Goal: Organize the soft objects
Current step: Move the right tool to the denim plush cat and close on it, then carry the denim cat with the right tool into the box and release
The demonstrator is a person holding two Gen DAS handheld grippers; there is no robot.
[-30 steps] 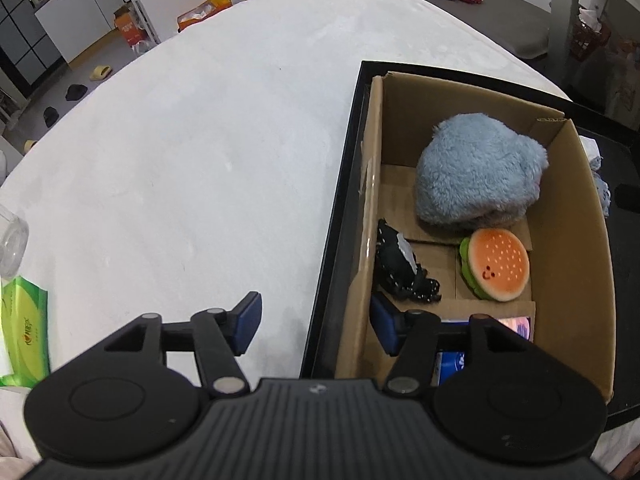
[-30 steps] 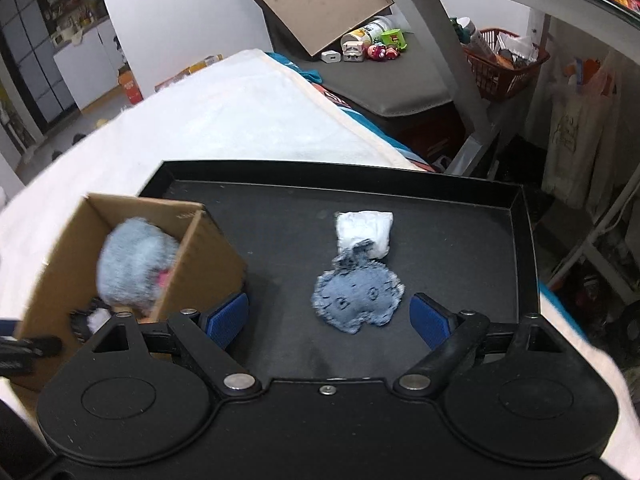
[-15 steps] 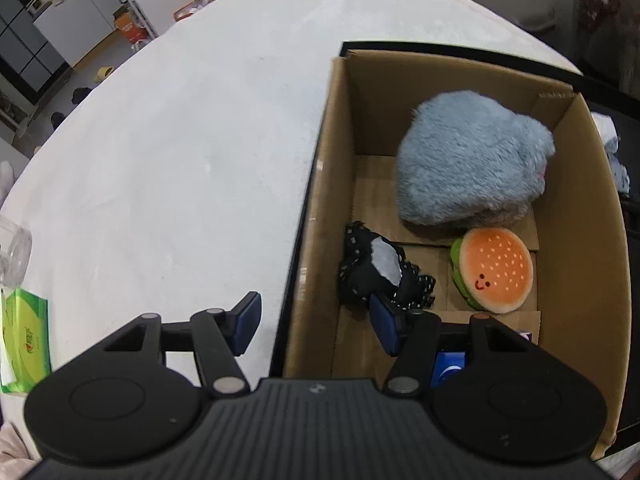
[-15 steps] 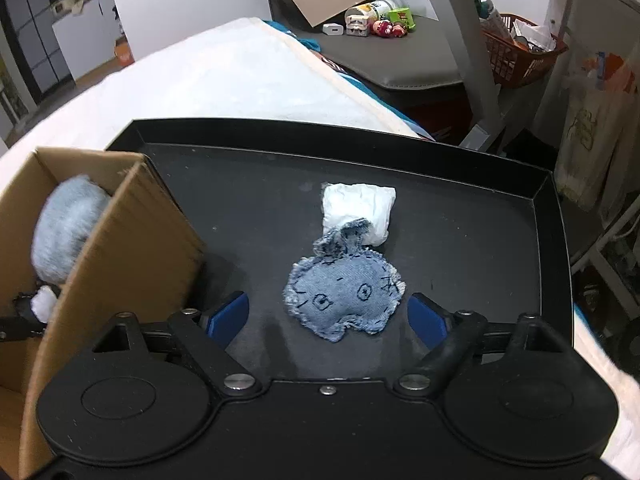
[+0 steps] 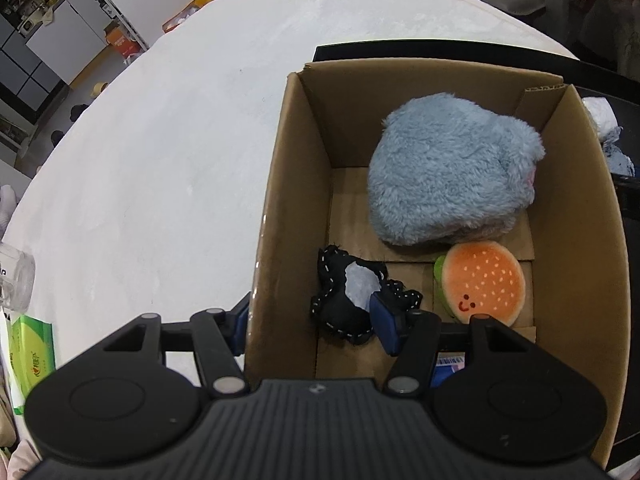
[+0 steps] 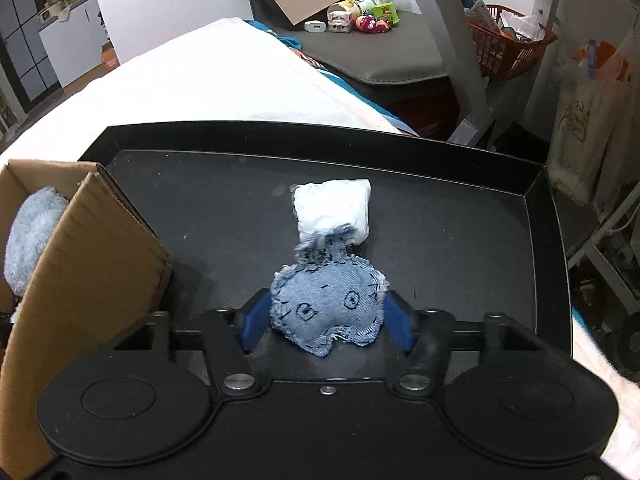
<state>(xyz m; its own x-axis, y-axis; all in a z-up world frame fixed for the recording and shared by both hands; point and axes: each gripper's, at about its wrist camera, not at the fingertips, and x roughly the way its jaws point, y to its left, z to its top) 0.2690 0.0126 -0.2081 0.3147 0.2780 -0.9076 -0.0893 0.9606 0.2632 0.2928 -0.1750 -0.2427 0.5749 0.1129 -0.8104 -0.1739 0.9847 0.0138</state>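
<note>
A cardboard box (image 5: 280,200) holds a fluffy blue plush (image 5: 452,168), a burger plush (image 5: 484,280) and a black stitched toy (image 5: 348,300). My left gripper (image 5: 312,320) is open and straddles the box's left wall, one finger outside and one inside beside the black toy. In the right wrist view a denim plush (image 6: 328,304) lies on the black tray (image 6: 460,240), with a white pouch (image 6: 332,208) just behind it. My right gripper (image 6: 326,322) has its fingers on both sides of the denim plush, touching or nearly touching its edges. The box (image 6: 80,248) stands at the tray's left.
A white table top (image 5: 160,140) lies left of the box. A green tissue pack (image 5: 32,352) and a clear jar (image 5: 14,280) sit at its near left edge. A bench with small toys (image 6: 360,20) and an orange basket (image 6: 508,32) stand behind the tray.
My left gripper has moved right, so the box wall now sits between its fingers. My right gripper has moved forward and narrowed around the denim plush.
</note>
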